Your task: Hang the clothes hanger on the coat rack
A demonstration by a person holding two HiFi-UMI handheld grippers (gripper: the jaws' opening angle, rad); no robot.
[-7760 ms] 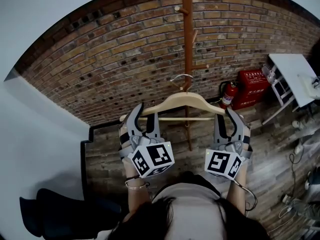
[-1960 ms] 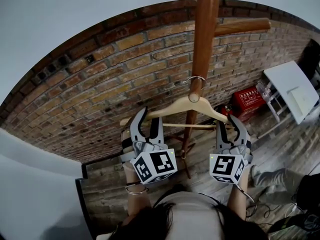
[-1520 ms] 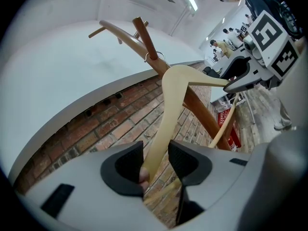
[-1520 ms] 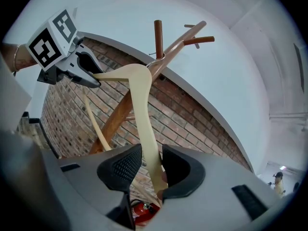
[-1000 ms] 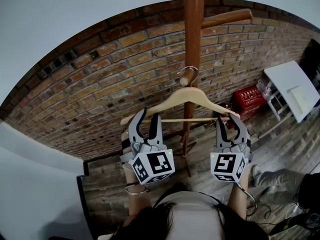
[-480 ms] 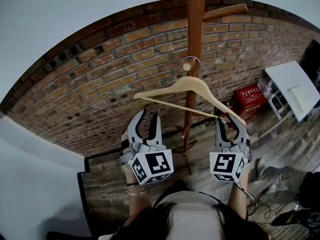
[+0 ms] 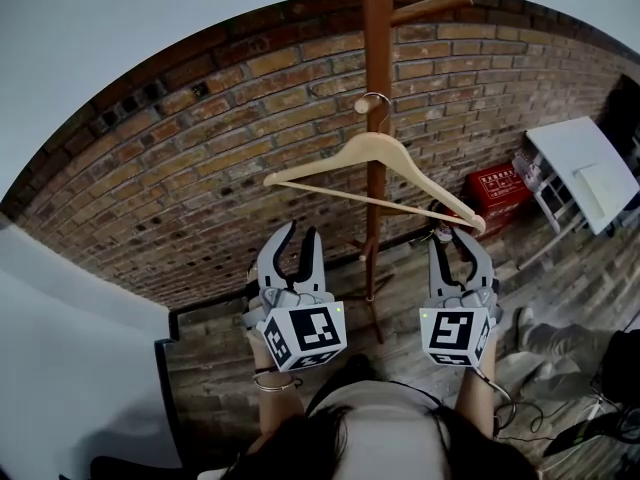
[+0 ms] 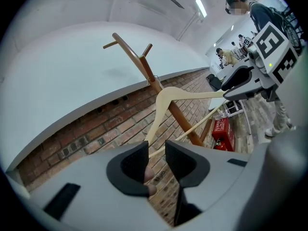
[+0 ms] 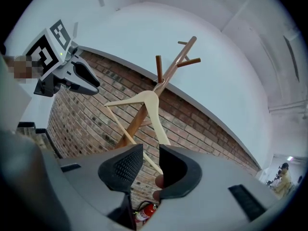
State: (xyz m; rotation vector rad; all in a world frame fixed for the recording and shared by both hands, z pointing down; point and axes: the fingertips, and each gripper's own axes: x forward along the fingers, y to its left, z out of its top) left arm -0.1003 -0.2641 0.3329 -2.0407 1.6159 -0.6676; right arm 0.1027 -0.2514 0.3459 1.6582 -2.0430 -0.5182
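In the head view the clothes hanger (image 7: 375, 154) has its wire hook (image 7: 381, 104) over a short peg (image 7: 361, 105) of the coat rack (image 7: 376, 38), beyond and above both grippers. It hangs tilted. Its left end rides high, well clear of the left gripper (image 7: 299, 231), while its right end dips to the tips of the right gripper (image 7: 455, 237). The hanging looks all but done, and the release seems to be the step in hand. It would go best if the right gripper lifts its end until the hanger sits level and opens only then. It should then draw straight back, so the lower bar is not snagged and the hook is not dragged off the peg. The only container in view is a red fire cabinet (image 7: 497, 185) on the floor beyond the right gripper, too small to tell what it holds. In the left gripper view the jaws stand moderately apart, having just been closing, with nothing between them. The hanger's arm shows through the gap but lies farther off. In the right gripper view the jaws are narrow. The hanger's right end, where arm and bar meet, runs down between them, apparently pinched. A fire extinguisher (image 9: 143, 214) stands below them.
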